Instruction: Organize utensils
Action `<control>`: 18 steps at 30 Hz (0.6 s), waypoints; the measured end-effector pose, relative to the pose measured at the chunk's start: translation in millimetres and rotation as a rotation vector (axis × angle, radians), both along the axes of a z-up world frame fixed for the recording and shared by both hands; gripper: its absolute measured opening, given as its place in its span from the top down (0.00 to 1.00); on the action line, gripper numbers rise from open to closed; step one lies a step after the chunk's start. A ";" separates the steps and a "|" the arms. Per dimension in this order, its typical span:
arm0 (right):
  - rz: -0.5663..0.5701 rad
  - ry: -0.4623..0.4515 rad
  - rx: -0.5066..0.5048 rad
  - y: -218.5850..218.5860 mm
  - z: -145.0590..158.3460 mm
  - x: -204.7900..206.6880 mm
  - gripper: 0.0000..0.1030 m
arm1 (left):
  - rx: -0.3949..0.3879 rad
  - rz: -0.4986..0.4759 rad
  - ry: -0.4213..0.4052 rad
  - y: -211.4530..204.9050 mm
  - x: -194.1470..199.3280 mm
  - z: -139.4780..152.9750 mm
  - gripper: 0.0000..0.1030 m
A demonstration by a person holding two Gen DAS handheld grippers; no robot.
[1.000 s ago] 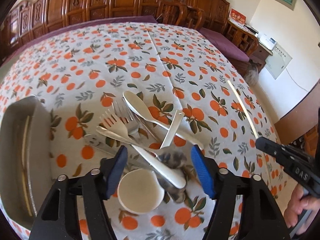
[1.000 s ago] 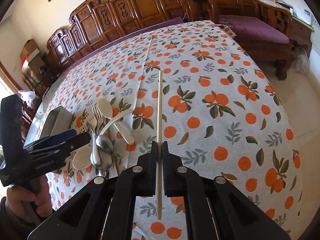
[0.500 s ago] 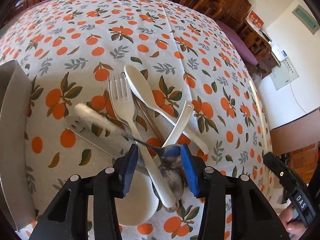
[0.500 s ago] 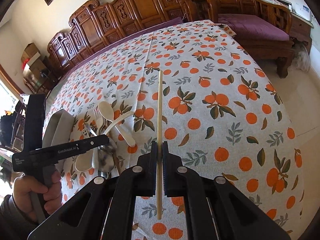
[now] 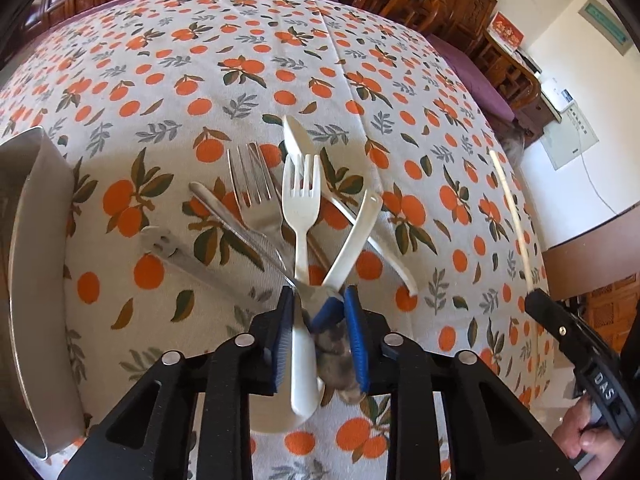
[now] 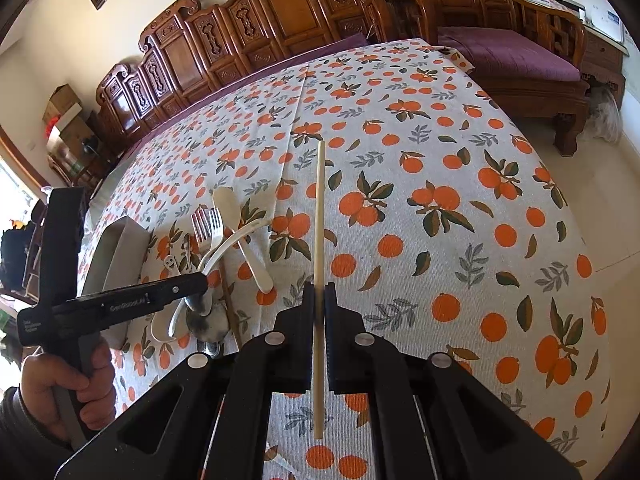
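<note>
A heap of utensils lies on the orange-print tablecloth: a white plastic fork (image 5: pixel 301 200), a metal fork (image 5: pixel 252 184), a white spoon (image 5: pixel 296 136), a curved white spoon handle (image 5: pixel 356 232) and a smiley-faced metal handle (image 5: pixel 168 246). My left gripper (image 5: pixel 318 300) points down at the heap's near end. Its jaws are closing, and the blue pads (image 5: pixel 354 332) squeeze the white fork's handle together with a metal spoon bowl (image 5: pixel 334 340). My right gripper (image 6: pixel 319 292) is shut on a pale chopstick (image 6: pixel 319 216), held in the air to the right of the heap.
A metal tray (image 5: pixel 28 280) stands at the left, close to the heap. The table's right edge drops to the floor just past the right gripper (image 5: pixel 538 302). Carved wooden chairs (image 6: pixel 280 12) line the far side. A person's hand (image 6: pixel 64 384) holds the left gripper's handle.
The left jaws have narrowed from wide open onto the white fork's handle and the metal spoon bowl. The fork's tines have swung right, over the white spoon. The right gripper and chopstick stayed put.
</note>
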State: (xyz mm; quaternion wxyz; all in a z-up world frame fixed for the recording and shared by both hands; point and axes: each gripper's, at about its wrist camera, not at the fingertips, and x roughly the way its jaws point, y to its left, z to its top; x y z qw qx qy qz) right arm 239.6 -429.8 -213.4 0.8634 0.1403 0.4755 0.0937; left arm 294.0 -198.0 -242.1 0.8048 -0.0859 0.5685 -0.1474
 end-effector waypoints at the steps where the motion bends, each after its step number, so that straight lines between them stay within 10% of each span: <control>1: 0.002 0.000 -0.001 0.7 -0.1 -0.1 0.94 | 0.006 -0.009 -0.007 0.4 -2.2 1.2 0.82; 18: 0.019 -0.006 -0.007 5.9 3.1 -0.6 0.94 | 0.067 -0.054 -0.106 19.5 -13.1 25.3 0.98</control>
